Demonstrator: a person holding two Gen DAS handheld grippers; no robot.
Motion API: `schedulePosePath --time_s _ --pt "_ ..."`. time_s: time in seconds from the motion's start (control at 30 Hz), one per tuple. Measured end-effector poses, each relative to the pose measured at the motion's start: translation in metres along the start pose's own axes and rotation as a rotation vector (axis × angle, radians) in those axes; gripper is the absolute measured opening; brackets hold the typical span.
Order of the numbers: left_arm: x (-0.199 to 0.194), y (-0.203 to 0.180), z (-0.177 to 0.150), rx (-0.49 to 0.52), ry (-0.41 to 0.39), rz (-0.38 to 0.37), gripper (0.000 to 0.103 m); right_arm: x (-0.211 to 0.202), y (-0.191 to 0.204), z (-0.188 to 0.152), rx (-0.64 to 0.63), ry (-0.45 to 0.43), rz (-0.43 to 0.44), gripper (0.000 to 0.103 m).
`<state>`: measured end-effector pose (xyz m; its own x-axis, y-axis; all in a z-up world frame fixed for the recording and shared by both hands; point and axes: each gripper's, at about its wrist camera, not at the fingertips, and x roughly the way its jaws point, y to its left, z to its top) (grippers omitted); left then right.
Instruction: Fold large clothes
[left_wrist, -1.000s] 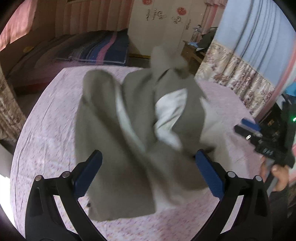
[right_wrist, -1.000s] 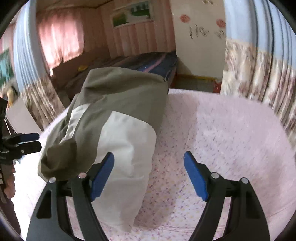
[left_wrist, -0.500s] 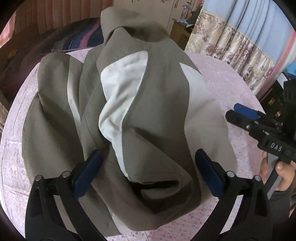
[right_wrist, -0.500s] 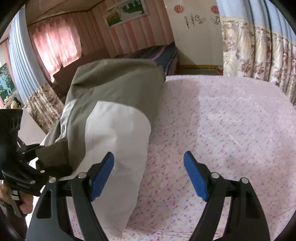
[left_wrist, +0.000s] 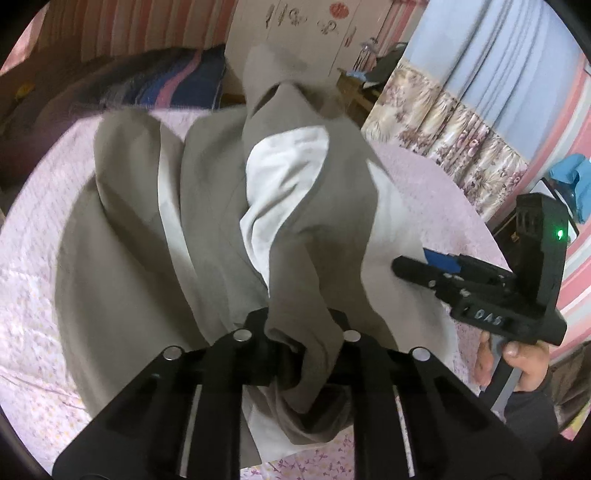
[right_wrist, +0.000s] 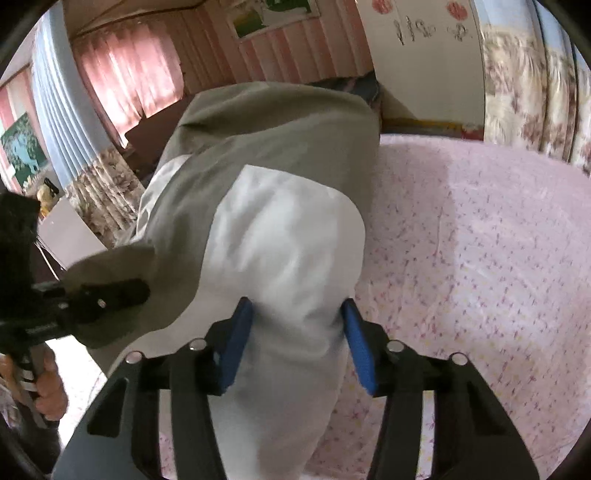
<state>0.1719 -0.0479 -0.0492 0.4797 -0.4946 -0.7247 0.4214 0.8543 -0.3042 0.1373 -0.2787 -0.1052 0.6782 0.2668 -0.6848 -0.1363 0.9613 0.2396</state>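
Both grippers clamp a bunched olive-and-white garment above the pink bedspread.

In the left wrist view, the left gripper sits at lower centre, its jaws pinched nearly together on a twisted fold of the garment, which fills the middle of the frame and drapes onto the floral bedspread. The right gripper reaches in from the right edge, its tips against the cloth, held by a hand. In the right wrist view, the right gripper at lower centre has its blue pads pressed on either side of the garment's white panel, the jaws held partly apart by the thick cloth between them. A floral curtain hangs at upper right.
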Motion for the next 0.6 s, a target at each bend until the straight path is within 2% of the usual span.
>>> schedulePosePath --time_s 0.07,0.13,0.23,0.4,0.6 --pt "-0.015 0.001 0.004 -0.003 -0.044 -0.012 0.011 -0.005 0.004 -0.001 0.0 -0.033 0.001 0.039" --pt "-0.032 0.001 0.009 0.0 -0.087 -0.023 0.011 -0.012 0.011 0.001 -0.013 -0.062 0.006 0.025" --pt "-0.059 0.001 0.011 0.017 -0.142 -0.016 0.01 -0.021 0.037 0.008 -0.092 -0.088 0.003 0.016" --pt "-0.092 0.023 -0.008 -0.01 -0.192 0.026 0.01 -0.017 0.088 0.018 -0.223 -0.086 0.016 0.016" --pt "-0.094 0.078 -0.057 -0.176 -0.164 0.061 0.01 -0.006 0.128 0.015 -0.341 -0.049 -0.018 0.016"
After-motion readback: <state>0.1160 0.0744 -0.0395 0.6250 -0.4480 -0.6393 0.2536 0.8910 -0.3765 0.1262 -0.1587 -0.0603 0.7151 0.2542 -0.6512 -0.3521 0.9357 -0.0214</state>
